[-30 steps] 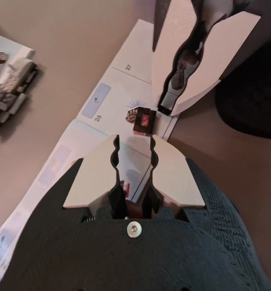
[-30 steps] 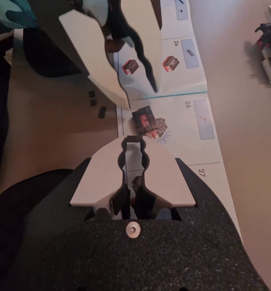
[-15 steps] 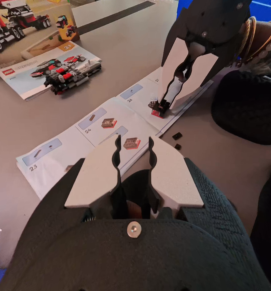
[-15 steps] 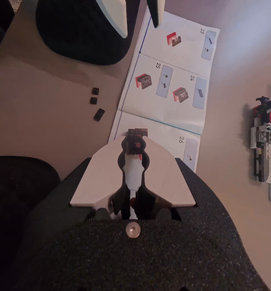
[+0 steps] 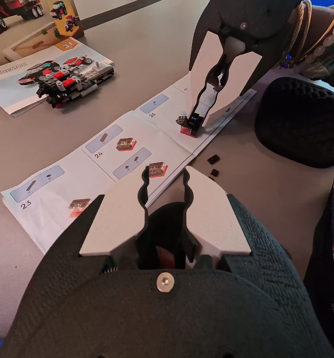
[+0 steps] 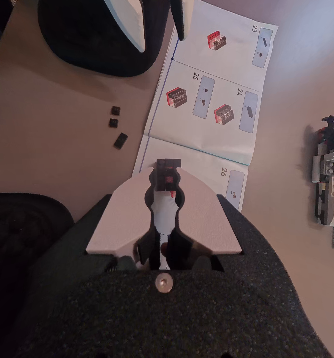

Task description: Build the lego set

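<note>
A small black and red lego block [image 6: 168, 174] sits on the open instruction booklet [image 6: 210, 135]. My right gripper [image 6: 165, 171] is shut on the block, with its fingertips on either side of the top. The left wrist view shows the right gripper [image 5: 197, 120] coming down from above onto the block [image 5: 189, 128]. My left gripper [image 5: 165, 174] is open and empty, held above the booklet's near edge and well back from the block. Three small loose black pieces [image 5: 213, 159] lie on the table beside the booklet; they also show in the right wrist view [image 6: 115, 122].
A partly built red, black and grey lego vehicle [image 5: 71, 85] rests on a second booklet at the far left, and shows in the right wrist view [image 6: 331, 184]. The lego box [image 5: 36, 25] stands behind it. A black cushion-like object [image 5: 300, 120] lies to the right. There is about 11 centimeters between the tips of the two grippers.
My left gripper has pulled back and up from the block. My right gripper has moved onto the block and now stands around its top.
</note>
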`<move>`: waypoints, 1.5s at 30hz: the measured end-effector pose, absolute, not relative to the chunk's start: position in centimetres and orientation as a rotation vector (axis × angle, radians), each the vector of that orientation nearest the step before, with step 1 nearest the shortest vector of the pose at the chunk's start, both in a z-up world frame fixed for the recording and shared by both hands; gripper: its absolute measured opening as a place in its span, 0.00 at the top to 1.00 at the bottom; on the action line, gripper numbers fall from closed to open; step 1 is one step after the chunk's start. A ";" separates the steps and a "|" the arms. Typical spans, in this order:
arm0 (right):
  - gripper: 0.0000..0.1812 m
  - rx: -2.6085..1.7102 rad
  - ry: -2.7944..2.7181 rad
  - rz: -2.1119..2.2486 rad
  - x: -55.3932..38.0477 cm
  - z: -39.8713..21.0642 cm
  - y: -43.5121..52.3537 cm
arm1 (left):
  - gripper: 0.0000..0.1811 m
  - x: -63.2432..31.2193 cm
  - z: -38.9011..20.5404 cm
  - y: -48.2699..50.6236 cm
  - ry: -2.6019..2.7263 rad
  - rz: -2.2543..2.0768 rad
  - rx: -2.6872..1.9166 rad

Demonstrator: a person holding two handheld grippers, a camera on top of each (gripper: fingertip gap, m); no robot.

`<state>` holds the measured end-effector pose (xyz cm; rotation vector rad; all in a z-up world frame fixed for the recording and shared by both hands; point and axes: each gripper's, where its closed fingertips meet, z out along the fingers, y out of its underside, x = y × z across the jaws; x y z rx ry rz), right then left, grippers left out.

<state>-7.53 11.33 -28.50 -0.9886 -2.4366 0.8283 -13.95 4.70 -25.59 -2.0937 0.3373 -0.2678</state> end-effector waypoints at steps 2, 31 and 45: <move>0.90 -0.990 -2.441 0.825 -7.6 -28.5 11.3 | 0.81 -13.9 -25.7 4.7 0.344 -0.271 -2.095; 0.99 -1.024 -2.525 0.786 -7.3 -28.2 11.6 | 1.00 -8.7 -28.1 10.8 0.422 -0.507 -2.313; 0.99 -1.120 -2.529 0.794 -7.5 -28.4 11.4 | 1.00 -7.9 -29.2 10.7 0.498 -0.515 -2.355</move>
